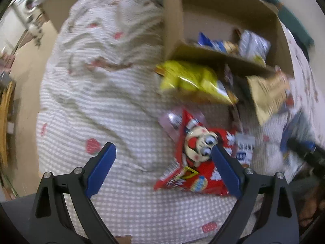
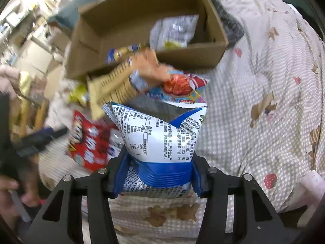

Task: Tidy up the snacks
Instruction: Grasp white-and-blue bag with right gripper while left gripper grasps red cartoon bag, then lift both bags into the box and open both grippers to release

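Right now the right gripper [image 2: 157, 174] has its jaws clenched on a blue-and-white snack bag [image 2: 160, 140], squeezing its lower part so the bag stands up ahead of the fingers, printed back facing the camera. Beyond it sits an open cardboard box [image 2: 142, 6] on a checked bedspread [image 2: 254, 105], with a pale packet [image 2: 172, 32] already inside. A tan packet [image 2: 113, 89] and an orange-printed packet [image 2: 178, 87] lie between the held bag and the box.

The left gripper [image 1: 163, 160] is released, its jaws spread wide with nothing between them. A red snack bag [image 1: 193, 162] lies on the bedspread just beside and partly under its right finger [image 1: 225, 170]. A yellow bag [image 1: 191, 81] rests farther ahead, against the box's near wall.
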The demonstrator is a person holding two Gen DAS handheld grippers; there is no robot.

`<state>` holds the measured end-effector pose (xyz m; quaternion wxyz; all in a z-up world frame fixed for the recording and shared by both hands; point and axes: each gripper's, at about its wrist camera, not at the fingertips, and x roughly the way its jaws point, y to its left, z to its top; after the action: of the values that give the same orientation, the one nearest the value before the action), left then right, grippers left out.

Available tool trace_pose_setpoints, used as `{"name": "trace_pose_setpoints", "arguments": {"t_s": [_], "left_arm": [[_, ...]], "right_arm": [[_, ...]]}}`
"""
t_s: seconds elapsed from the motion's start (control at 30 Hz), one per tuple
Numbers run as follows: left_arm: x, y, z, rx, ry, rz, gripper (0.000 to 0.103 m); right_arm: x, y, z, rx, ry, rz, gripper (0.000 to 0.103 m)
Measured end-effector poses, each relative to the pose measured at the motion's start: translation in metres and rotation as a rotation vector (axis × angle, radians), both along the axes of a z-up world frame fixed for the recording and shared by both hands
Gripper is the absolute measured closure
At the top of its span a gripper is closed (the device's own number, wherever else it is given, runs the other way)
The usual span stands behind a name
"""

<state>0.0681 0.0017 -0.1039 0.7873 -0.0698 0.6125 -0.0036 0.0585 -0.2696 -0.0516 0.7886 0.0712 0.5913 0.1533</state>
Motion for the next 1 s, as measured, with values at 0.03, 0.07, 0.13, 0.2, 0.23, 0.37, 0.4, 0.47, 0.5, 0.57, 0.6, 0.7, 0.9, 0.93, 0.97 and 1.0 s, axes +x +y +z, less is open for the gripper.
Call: {"name": "trace_pose_setpoints", "arguments": {"t_s": [0.03, 0.07, 0.13, 0.2, 0.23, 0.37, 0.4, 0.47, 0.5, 0.57, 0.6, 0.7, 0.9, 0.93, 0.97, 1.0], "left_arm": [[0.000, -0.006, -0.003, -0.002, 0.009, -0.024, 0.010], [0.001, -0.013, -0.007, -0.008, 0.020, -0.046, 0.010], [0.003, -0.022, -0.015, -0.030, 0.039, -0.075, 0.010], [0.005, -0.032, -0.024, -0.028, 0.061, -0.102, 0.010], [0.006, -0.035, -0.028, -0.036, 0.070, -0.114, 0.010], [0.004, -0.052, -0.033, -0.040, 0.080, -0.166, 0.028], [0.003, -0.057, -0.034, -0.026, 0.080, -0.181, 0.029], [0.001, -0.063, -0.035, -0.033, 0.075, -0.190, 0.034], [-0.001, -0.065, -0.034, -0.050, 0.071, -0.193, 0.037], [-0.005, -0.070, -0.031, -0.049, 0.065, -0.221, 0.054], [-0.006, -0.073, -0.029, -0.041, 0.058, -0.234, 0.057], [-0.013, -0.076, -0.021, -0.054, 0.047, -0.252, 0.069], [-0.037, -0.049, 0.009, -0.075, 0.008, -0.192, 0.074], [-0.040, -0.047, 0.013, -0.067, 0.005, -0.180, 0.074], [-0.045, -0.045, 0.017, -0.064, -0.001, -0.173, 0.074], [-0.046, -0.041, 0.022, -0.063, -0.011, -0.162, 0.075]], "right_arm": [[-0.001, -0.001, 0.006, 0.006, -0.024, -0.001, 0.049], [-0.002, -0.001, 0.009, 0.011, -0.031, 0.002, 0.049], [0.000, -0.008, 0.014, 0.026, -0.029, 0.001, 0.048], [0.000, -0.011, 0.015, 0.031, -0.025, 0.003, 0.048], [0.001, -0.011, 0.015, 0.033, -0.024, 0.004, 0.048], [0.005, -0.005, 0.007, 0.032, -0.021, 0.010, 0.048], [0.003, -0.003, 0.005, 0.032, -0.020, 0.010, 0.048], [0.004, -0.002, 0.002, 0.035, -0.012, 0.006, 0.048], [0.005, -0.001, 0.000, 0.035, -0.009, 0.005, 0.048], [0.006, 0.000, -0.001, 0.032, -0.005, 0.009, 0.048], [0.007, 0.001, -0.002, 0.030, -0.004, 0.010, 0.048], [0.009, 0.005, -0.004, 0.028, -0.003, 0.022, 0.048], [0.007, 0.004, -0.005, 0.047, 0.009, 0.037, 0.048], [0.006, 0.004, -0.005, 0.065, 0.014, 0.044, 0.048], [0.005, 0.005, -0.004, 0.088, 0.021, 0.058, 0.048], [0.003, 0.006, -0.003, 0.096, 0.020, 0.068, 0.048]]}}
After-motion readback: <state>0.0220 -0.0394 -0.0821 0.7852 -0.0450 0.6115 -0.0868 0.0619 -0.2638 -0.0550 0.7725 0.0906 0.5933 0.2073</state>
